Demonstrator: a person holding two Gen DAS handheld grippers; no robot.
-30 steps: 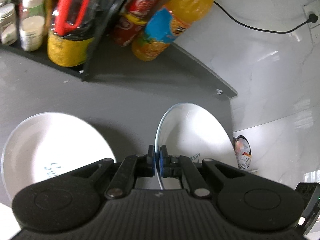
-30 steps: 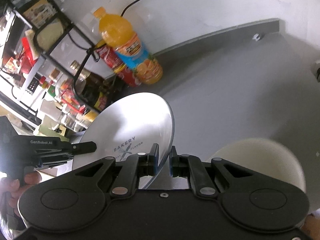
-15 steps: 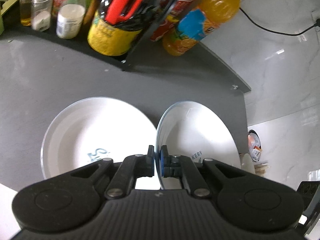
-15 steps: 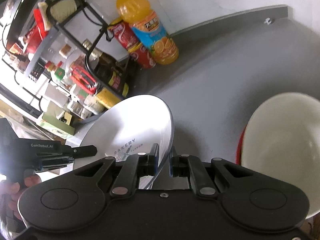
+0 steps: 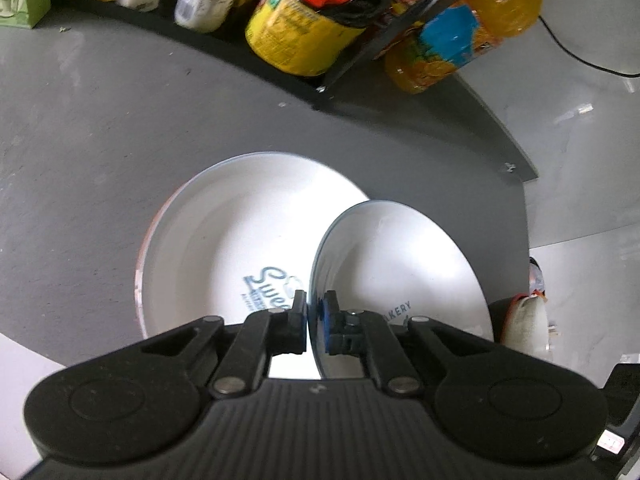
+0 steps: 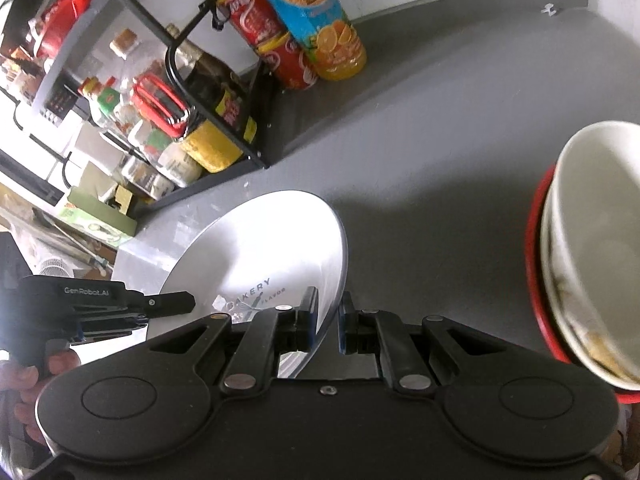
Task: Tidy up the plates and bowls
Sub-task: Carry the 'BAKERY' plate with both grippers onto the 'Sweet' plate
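the left tongs (image 5: 314, 322) are pinching the near rim of a white plate (image 5: 400, 276) printed with "bakery", holding it tilted up on edge above the grey bench (image 5: 100, 152). the blue pads are pressing on the rim from both sides. just to the left of it, a second white plate (image 5: 240, 240) with blue "sweet" lettering is lying flat on the bench, and the held plate's edge is overlapping its right side in the view; whether the two are touching cannot be told.

in the right wrist view, the right tongs (image 6: 328, 322) are straddling the same bakery plate's rim (image 6: 272, 248), but the right pad is standing apart from the rim with a gap showing, so these tongs are sitting slightly spread and not gripping. the left device (image 6: 100, 304) is reaching in from the left of that view, held in a person's hand (image 6: 28, 368).

to the right, a white bowl (image 6: 592, 248) is sitting nested in a red bowl (image 6: 536, 260), the pair appearing near the right edge of the view, well apart from the plates. brown residue is showing on the white bowl's inner wall.

at the back of the bench, an orange juice bottle (image 6: 320, 24) and red cans (image 6: 276, 40) are standing beside a black wire rack (image 6: 224, 92) filled with jars and bottles.
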